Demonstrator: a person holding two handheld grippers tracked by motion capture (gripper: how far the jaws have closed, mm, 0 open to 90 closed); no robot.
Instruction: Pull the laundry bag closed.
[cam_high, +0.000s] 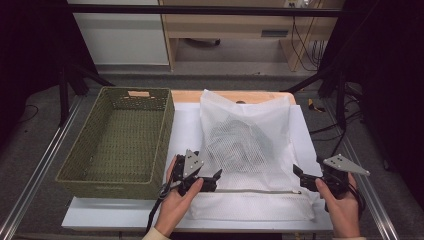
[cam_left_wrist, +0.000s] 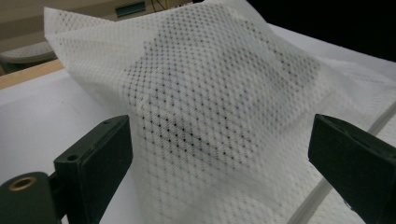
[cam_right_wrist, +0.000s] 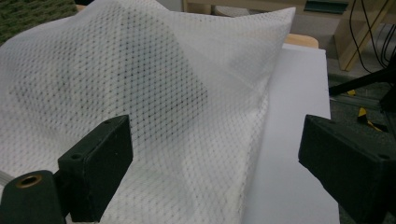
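Observation:
A white mesh bag (cam_high: 245, 120) lies on the white table (cam_high: 184, 125), with a dark garment (cam_high: 239, 144) showing through the mesh. A zipper line (cam_high: 255, 191) runs across its near end. My left gripper (cam_high: 216, 181) sits at the bag's near left corner and stands open, the bag (cam_left_wrist: 210, 93) bulging between and beyond its jaws (cam_left_wrist: 224, 177). My right gripper (cam_high: 300, 179) is at the near right corner, also open, its jaws (cam_right_wrist: 219, 172) straddling the bag's (cam_right_wrist: 140, 93) right edge. Neither one holds the fabric.
A green woven basket (cam_high: 100, 187) stands on the table to the left of the bag. Metal rails (cam_high: 40, 165) run along both sides of the table. Black stand legs (cam_high: 340, 90) and cables lie on the floor at the back right.

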